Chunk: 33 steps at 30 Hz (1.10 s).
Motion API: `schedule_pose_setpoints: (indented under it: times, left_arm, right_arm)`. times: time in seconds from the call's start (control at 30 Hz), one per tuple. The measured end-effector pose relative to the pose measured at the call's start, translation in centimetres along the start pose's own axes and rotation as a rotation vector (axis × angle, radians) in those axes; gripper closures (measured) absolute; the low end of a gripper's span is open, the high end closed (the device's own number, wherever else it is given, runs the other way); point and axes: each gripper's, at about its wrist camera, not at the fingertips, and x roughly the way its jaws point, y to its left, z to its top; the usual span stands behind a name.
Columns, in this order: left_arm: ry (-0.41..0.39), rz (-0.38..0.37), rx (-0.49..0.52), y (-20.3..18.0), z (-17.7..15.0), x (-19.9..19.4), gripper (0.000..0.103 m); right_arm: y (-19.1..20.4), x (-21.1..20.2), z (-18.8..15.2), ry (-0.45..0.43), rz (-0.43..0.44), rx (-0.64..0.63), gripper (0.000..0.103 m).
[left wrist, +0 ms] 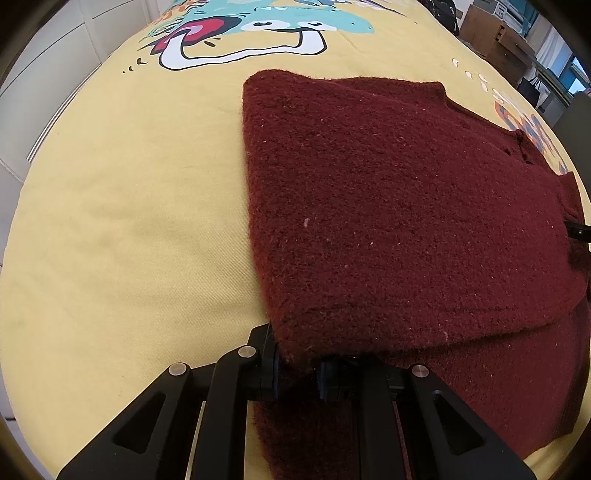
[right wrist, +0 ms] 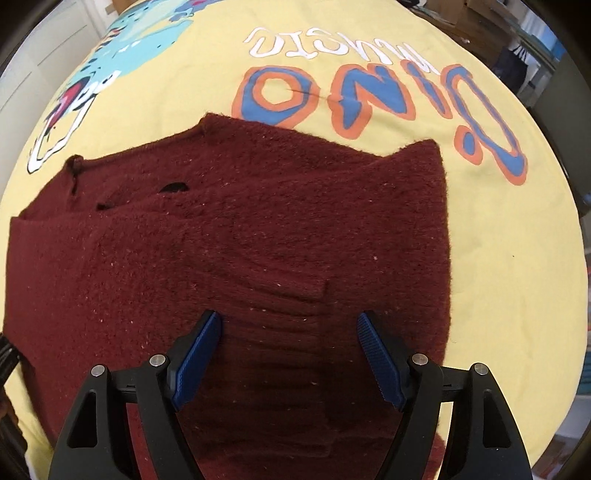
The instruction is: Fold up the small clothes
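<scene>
A dark red knitted sweater (left wrist: pixel 388 206) lies folded on a yellow printed bedsheet (left wrist: pixel 122 221). My left gripper (left wrist: pixel 297 360) is shut on the near corner of the folded upper layer, which covers its fingertips. In the right wrist view the same sweater (right wrist: pixel 229 236) fills the middle, with a ribbed cuff between the fingers. My right gripper (right wrist: pixel 290 325) is open, its blue pads (right wrist: pixel 378 354) spread wide just above the ribbed part, holding nothing. A black tip of the right gripper (left wrist: pixel 578 230) shows at the right edge of the left wrist view.
The sheet carries a dinosaur cartoon print (left wrist: pixel 258 26) and large blue-and-orange letters (right wrist: pixel 369 92). White cabinet doors (left wrist: pixel 44 74) stand to the left of the bed. Boxes and furniture (left wrist: pixel 498 33) stand beyond the far right corner.
</scene>
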Motion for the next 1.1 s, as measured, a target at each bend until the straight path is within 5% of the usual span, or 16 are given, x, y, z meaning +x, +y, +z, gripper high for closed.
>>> schedule_pose_setpoints:
  times: [0.07,0.13,0.47,0.6,0.8,0.87,0.97,1.03,1.1]
  left_arm:
    - [-0.011,-0.019,-0.007,0.3,-0.1,-0.1,0.091]
    - [-0.017,-0.04,-0.022,0.8,-0.3,-0.1,0.091]
    - [-0.049,0.004,0.048,-0.6,-0.5,-1.9,0.091]
    - [-0.04,0.029,0.062,-1.0,-0.6,-1.3,0.089]
    - [-0.058,0.042,0.051,-0.6,-1.0,-0.8,0.086]
    - [-0.058,0.054,0.065,-0.7,-1.0,-0.8,0.084]
    - [-0.042,0.086,0.067,-1.5,-0.7,-1.6,0.075]
    - [-0.065,0.126,0.072,-1.8,-0.8,-2.9,0.047]
    - [-0.099,0.146,0.078,-2.0,-0.9,-4.7,0.023]
  right_arm:
    - [0.0,-0.4,-0.2,-0.012,0.045,0.02,0.063]
    - [0.7,-0.9,-0.4,-0.031,0.054,-0.02,0.088]
    - [-0.9,-5.0,0.5,-0.18,-0.048,-0.043,0.093]
    - [-1.8,-2.5,1.5,-0.155,-0.086,-0.054,0.093]
    - [-1.7,-0.2,0.2,-0.164,-0.114,-0.054,0.084]
    - [-2.1,-0.4,0.1,-0.171,-0.111,-0.036,0.075]
    - [-2.8,-1.3,0.0,-0.191,-0.095,-0.012,0.046]
    - [-2.9,-2.7,-0.5,-0.218,-0.082,-0.006,0.022]
    - [-2.6,-4.5,-1.5,-0.258,-0.071,-0.016,0.019]
